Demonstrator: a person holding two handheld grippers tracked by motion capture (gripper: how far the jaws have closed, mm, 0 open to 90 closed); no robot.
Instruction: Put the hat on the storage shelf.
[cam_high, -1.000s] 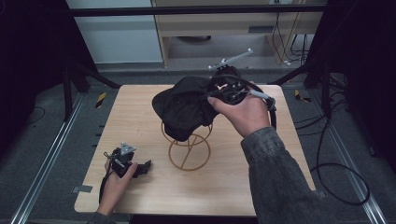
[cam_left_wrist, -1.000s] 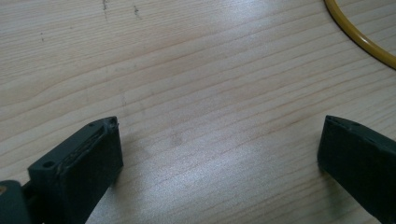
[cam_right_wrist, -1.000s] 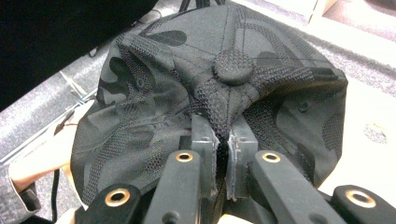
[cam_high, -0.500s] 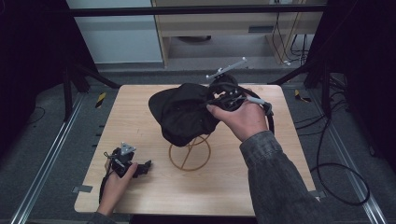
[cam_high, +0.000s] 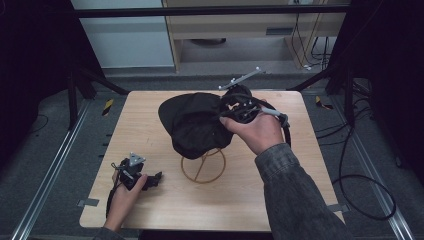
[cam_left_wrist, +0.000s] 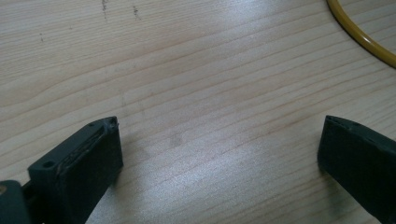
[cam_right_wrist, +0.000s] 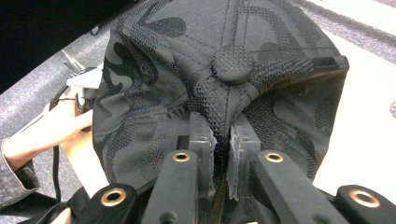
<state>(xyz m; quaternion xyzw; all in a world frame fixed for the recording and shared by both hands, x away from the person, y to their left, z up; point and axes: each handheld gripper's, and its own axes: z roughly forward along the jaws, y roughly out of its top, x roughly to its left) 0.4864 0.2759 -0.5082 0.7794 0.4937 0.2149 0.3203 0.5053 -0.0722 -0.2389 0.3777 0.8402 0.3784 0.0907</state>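
Left gripper (cam_high: 150, 179): parked low on the table (cam_high: 300, 190), fingers (cam_left_wrist: 79, 163) wide apart with nothing between, evidently idle and kept out of the working zone. Wire stand (cam_high: 204, 165): upright at table centre, beside the left gripper, base ring bare. Cap (cam_high: 192, 122): lifted above the stand, tilted, likely for seating on or removal from it. Right gripper (cam_high: 227, 114): fingers (cam_right_wrist: 201, 140) clamped on a crown fold near the top button (cam_right_wrist: 232, 65), giving firm one-point control.

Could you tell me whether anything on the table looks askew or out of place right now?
Yes: the black cap hangs tilted, off the wire stand, pinched by its crown fabric in the right tongs. The left tongs rest open on the table.
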